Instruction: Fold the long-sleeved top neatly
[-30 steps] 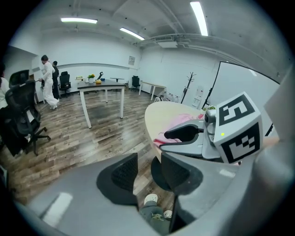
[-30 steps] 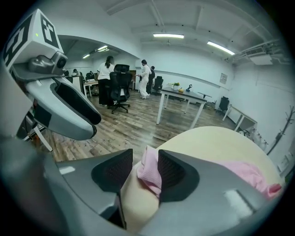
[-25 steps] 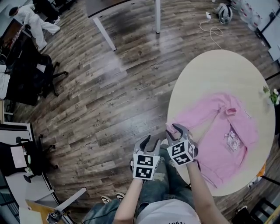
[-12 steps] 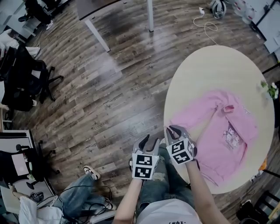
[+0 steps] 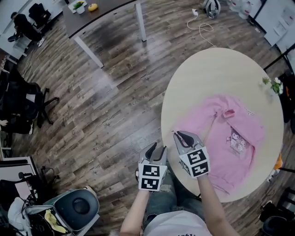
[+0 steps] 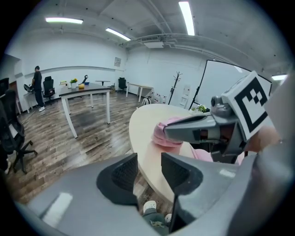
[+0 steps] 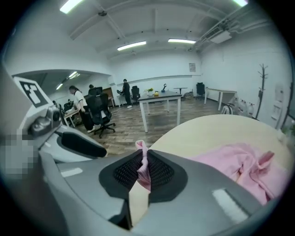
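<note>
Risen since a second ago, my right gripper (image 5: 183,137) has just been closing its fingers; only its own view shows them pinching the cuff (image 7: 144,162) of the pink long-sleeved top (image 5: 233,138). That top lies on the round bench (image 5: 216,69), collar away from me, hem toward me. My left gripper (image 5: 156,150) has its fingers apart, empty.

A pink top (image 5: 230,133) is spread flat on a round table (image 5: 216,73), print side up. The right gripper (image 5: 180,136) is held at the table's near-left edge, and its jaws have just been closed on the top's sleeve end. The left gripper (image 5: 158,148) is held just beside it over the wood floor (image 5: 106,115), jaws apart. A plant (image 5: 273,85) is seen at the table's far-right rim. A dark desk (image 5: 101,11), a chair (image 5: 23,108) and a cable (image 5: 200,27) are seen well apart.
</note>
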`<move>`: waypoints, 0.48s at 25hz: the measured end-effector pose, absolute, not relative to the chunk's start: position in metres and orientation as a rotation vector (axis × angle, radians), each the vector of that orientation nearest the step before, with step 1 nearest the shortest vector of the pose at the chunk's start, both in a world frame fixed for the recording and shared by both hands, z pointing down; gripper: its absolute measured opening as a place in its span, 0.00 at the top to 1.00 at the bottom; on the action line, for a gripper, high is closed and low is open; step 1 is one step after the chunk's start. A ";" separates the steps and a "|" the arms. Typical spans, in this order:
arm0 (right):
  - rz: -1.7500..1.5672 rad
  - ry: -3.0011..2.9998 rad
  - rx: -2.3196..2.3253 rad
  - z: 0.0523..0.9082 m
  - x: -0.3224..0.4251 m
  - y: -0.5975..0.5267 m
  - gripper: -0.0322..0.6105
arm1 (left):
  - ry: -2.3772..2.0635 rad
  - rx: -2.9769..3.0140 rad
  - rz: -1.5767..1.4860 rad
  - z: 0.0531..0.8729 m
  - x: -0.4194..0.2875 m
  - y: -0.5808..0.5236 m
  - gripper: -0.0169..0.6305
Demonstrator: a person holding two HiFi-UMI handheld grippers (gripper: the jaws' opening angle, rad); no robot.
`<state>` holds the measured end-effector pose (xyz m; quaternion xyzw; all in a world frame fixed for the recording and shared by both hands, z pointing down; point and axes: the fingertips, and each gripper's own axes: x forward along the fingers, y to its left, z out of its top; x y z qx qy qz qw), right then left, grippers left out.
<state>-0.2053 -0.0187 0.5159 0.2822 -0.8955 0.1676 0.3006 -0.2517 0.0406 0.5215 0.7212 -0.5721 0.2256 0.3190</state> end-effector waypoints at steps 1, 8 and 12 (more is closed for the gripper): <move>0.468 -2.396 0.789 0.505 -0.200 -0.026 0.86 | -1.495 1.915 0.595 0.519 -0.247 0.036 0.56; 0.522 -2.483 1.077 0.443 -0.148 -0.075 0.86 | -1.424 2.059 0.609 0.502 -0.211 0.000 0.56; 0.472 -2.488 1.199 0.416 -0.116 -0.100 0.86 | -1.378 2.137 0.617 0.492 -0.190 -0.022 0.56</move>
